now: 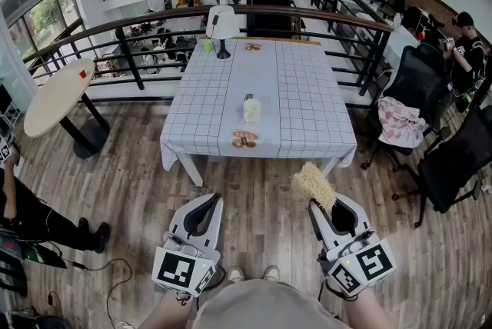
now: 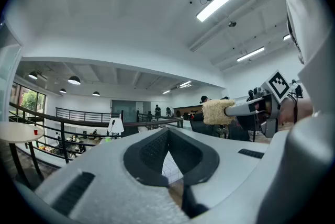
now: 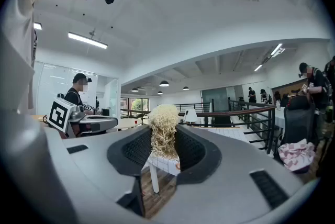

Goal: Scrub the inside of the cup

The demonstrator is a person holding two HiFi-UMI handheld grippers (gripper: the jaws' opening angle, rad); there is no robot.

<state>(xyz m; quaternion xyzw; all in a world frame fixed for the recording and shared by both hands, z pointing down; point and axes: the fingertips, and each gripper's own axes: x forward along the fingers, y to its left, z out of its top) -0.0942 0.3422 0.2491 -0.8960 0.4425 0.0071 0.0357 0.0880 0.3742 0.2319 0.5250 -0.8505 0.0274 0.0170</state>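
Left hand-held gripper [image 1: 211,201]: jaws fully together, nothing between them. It is held level and aimed toward the table. Judgement: kept free, likely to steady the cup later.
Right hand-held gripper [image 1: 327,203]: jaws partway closed on a fibrous scrubber [image 1: 313,185]. The pads press its lower part and the tuft projects past the tips. Judgement: gripped low so the free head can enter the cup.
Cup [image 1: 252,110]: pale and upright, near the middle of the table [image 1: 300,89] on the checked cloth. It is well apart from both grippers and untouched.
Neighbours: a small dish [image 1: 245,139] sits between the cup and the near edge. A white lamp [image 1: 222,24] stands at the far edge.
Stage (judgement): approach not made, scrubbing not begun. The person stands back on the wooden floor [image 1: 261,181].
Head view alone: gives the cup's position, the table layout and the gap between grippers and table.
Left gripper view alone: shows the closed jaw line of that gripper [image 2: 167,133]. It also shows the scrubber [image 2: 217,111] side-on, a compact block sticking out ahead of the right gripper. The cup cannot be made out here.
Right gripper view alone: shows the scrubber [image 3: 164,123] filling the gap, with both pads on it. A corner of the table [image 3: 162,164] shows below, and the scrubber blocks any sight of the cup.
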